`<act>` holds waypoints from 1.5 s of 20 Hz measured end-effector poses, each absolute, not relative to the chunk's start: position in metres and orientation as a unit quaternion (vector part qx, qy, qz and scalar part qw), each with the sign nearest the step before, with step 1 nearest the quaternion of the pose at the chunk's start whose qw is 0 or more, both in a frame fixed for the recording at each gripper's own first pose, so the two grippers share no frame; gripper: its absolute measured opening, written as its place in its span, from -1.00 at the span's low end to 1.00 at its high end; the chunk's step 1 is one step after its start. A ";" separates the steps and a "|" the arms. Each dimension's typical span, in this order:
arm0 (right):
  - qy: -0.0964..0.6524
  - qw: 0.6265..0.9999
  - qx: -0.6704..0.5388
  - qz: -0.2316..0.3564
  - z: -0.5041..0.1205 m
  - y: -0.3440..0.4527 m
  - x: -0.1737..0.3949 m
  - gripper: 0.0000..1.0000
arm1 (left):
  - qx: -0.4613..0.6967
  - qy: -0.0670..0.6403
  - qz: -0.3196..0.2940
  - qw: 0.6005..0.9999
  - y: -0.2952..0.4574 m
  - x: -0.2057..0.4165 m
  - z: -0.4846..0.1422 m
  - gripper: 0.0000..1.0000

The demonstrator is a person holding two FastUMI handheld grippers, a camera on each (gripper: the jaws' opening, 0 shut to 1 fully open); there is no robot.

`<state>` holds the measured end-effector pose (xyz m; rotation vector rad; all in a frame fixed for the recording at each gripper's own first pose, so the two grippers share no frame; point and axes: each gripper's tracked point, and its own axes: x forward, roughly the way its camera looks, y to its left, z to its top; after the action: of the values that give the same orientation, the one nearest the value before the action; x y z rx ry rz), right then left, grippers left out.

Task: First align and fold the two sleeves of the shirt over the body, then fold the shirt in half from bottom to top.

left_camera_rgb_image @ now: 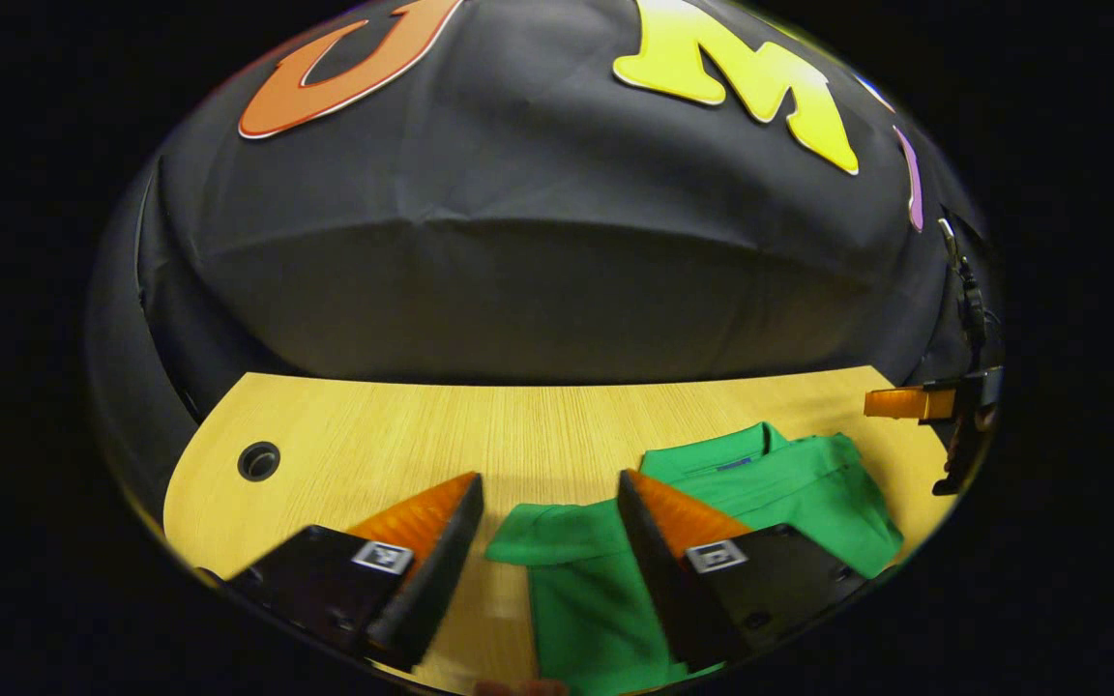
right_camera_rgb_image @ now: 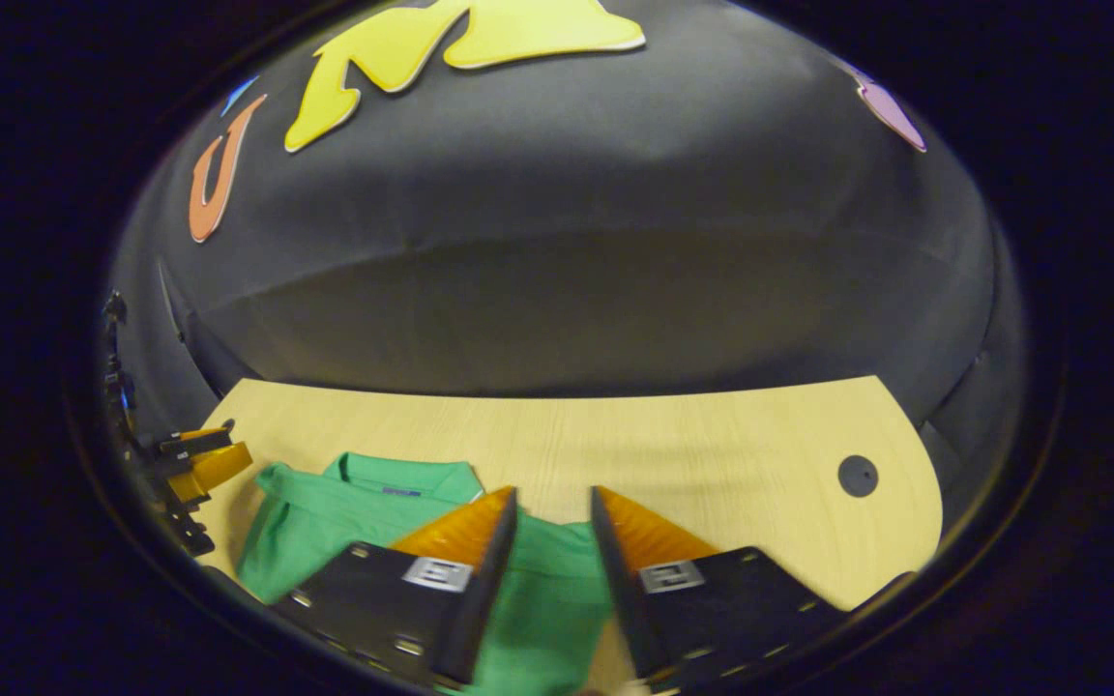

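A green collared shirt [left_camera_rgb_image: 789, 483] lies flat on the wooden table [left_camera_rgb_image: 518, 425], collar [left_camera_rgb_image: 721, 452] toward the back wall. My left gripper [left_camera_rgb_image: 549, 480] is open above the shirt's left sleeve [left_camera_rgb_image: 557, 534], which shows between its fingers. In the right gripper view the shirt [right_camera_rgb_image: 325, 532] spreads to the lower left, with the collar [right_camera_rgb_image: 402, 477] at its far edge. My right gripper [right_camera_rgb_image: 554, 495] is open over the other sleeve [right_camera_rgb_image: 557, 565]. Each view shows the other gripper at its edge: the right gripper [left_camera_rgb_image: 944, 406], the left gripper [right_camera_rgb_image: 194, 464].
A round cable hole [left_camera_rgb_image: 258, 461] sits in the table's left part, and another cable hole [right_camera_rgb_image: 858, 476] in its right part. Bare wood [right_camera_rgb_image: 692, 440] runs from the shirt to the black cloth wall behind the table.
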<state>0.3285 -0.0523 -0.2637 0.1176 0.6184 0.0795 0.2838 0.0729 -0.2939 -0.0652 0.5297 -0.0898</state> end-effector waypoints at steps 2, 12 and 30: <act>0.284 0.957 0.049 0.035 -0.244 -0.053 0.324 0.94 | -0.044 0.253 -0.036 0.966 0.075 0.270 -0.277 1.00; 0.185 0.982 0.008 0.043 -0.126 -0.024 0.238 0.94 | -0.037 0.156 0.008 0.987 0.096 0.202 -0.131 1.00; 0.028 0.999 -0.021 0.000 0.026 0.021 -0.002 0.94 | -0.006 -0.026 0.010 1.000 0.043 -0.003 0.052 0.99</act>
<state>-0.0019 0.0211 0.0255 -0.0421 0.0553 0.0000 -0.0033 0.0433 0.0516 -0.0121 -0.0527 0.0206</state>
